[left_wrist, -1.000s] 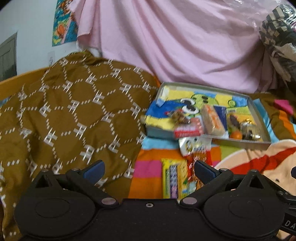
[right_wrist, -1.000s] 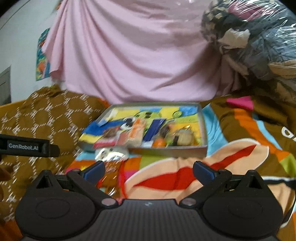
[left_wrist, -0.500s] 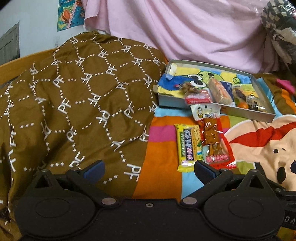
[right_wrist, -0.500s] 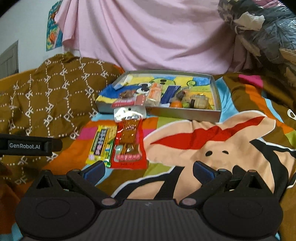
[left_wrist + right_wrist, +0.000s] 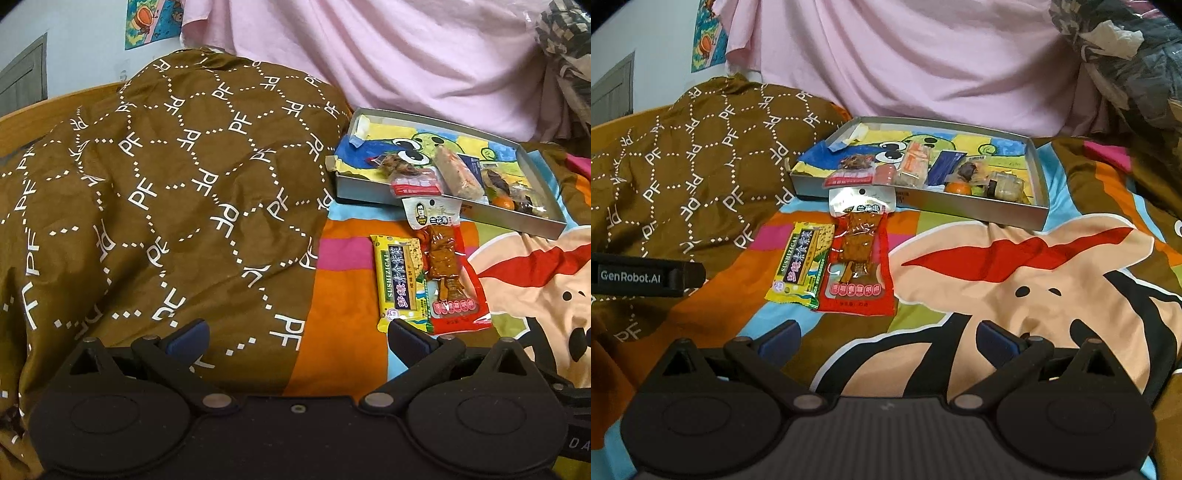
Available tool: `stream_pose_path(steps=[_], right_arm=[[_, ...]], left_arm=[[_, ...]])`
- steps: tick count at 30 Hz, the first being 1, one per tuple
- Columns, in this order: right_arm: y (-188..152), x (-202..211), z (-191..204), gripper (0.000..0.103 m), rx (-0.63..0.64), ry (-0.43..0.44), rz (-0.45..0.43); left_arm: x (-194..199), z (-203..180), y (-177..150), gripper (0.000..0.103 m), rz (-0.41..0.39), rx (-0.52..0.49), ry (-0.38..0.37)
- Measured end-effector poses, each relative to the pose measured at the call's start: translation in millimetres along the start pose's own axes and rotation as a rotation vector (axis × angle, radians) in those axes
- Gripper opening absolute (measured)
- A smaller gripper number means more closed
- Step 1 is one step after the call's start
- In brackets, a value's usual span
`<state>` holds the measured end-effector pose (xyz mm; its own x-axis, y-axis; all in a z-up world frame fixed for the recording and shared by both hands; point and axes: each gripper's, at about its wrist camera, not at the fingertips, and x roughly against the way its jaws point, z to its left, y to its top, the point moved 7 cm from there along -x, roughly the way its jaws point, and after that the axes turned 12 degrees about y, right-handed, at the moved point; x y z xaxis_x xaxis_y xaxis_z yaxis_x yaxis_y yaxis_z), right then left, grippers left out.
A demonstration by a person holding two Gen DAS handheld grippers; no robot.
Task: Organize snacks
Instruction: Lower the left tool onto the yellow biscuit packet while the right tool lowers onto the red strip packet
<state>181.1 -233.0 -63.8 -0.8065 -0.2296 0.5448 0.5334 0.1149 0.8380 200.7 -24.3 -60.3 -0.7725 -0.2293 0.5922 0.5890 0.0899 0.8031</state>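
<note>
Left claw (image 5: 297,338) level, low over the bedspread (image 5: 343,332), spread wide, empty; right claw (image 5: 888,338) likewise, facing yellow packet (image 5: 801,266), seemingly well short.

Both my views: soft, even indoor light, no hard shadows. Sharp centre, no motion blur. Strong fisheye bending at edges, dark corners. Glare on white snack packet (image 5: 862,197).
</note>
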Motion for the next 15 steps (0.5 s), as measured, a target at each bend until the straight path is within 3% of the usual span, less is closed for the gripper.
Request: stream_pose_path(steps=[15], right_arm=[[15.5,-15.6,-3.1,0.103,0.049,0.000,0.015]], left_arm=[[-24.7,-13.3,19.0,0.102,0.011,0.016,-0.026]])
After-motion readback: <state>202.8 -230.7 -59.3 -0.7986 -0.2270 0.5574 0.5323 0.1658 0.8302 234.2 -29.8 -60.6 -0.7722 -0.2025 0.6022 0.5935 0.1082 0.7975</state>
